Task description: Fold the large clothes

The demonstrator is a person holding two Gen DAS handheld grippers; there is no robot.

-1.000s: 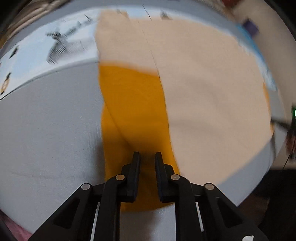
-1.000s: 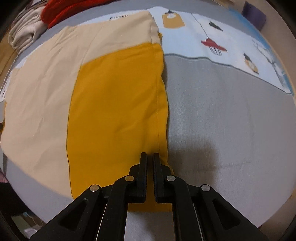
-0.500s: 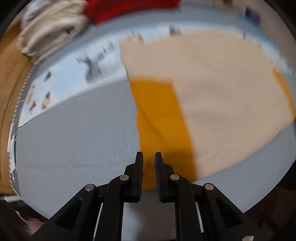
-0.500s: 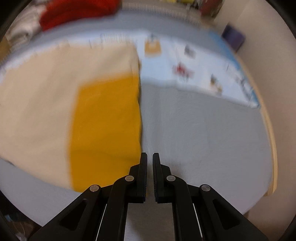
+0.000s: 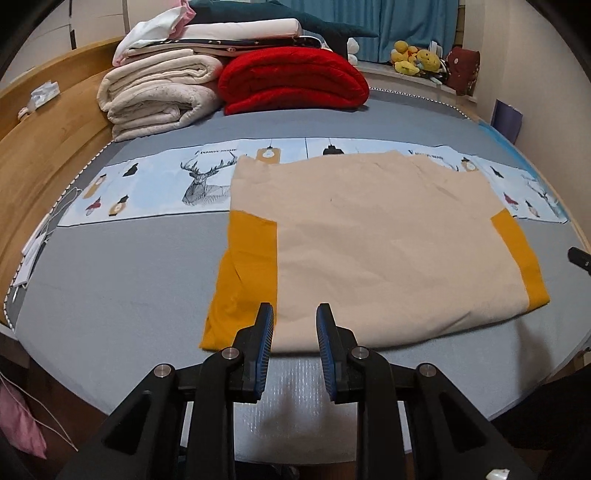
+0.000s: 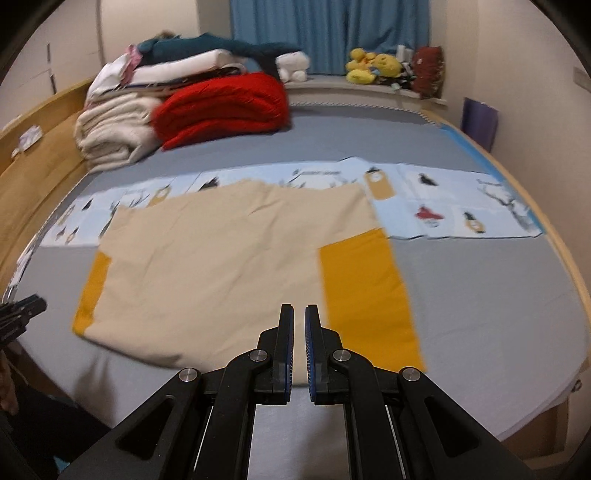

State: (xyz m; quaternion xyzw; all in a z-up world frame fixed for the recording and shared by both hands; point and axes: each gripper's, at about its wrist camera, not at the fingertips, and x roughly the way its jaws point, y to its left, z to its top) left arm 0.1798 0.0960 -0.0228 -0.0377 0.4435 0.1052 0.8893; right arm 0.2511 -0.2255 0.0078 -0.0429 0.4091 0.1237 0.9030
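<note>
The beige garment (image 5: 384, 251) lies flat on the grey bed (image 5: 110, 280), a mustard-yellow sleeve folded in along each side, its top edge over the printed cloth strip (image 5: 166, 188). The left gripper (image 5: 294, 317) hangs above the near hem, jaws opening, nothing between them. The right gripper (image 6: 299, 317) is nearly closed, empty.

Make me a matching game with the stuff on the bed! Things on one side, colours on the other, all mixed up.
Things:
1. Blanket
2. Curtain
3. Bed sheet
4. Plush toys

Colours:
A. yellow
B. grey
C. red
D. blue

Pairs: 1-C, 2-D, 3-B, 4-A
</note>
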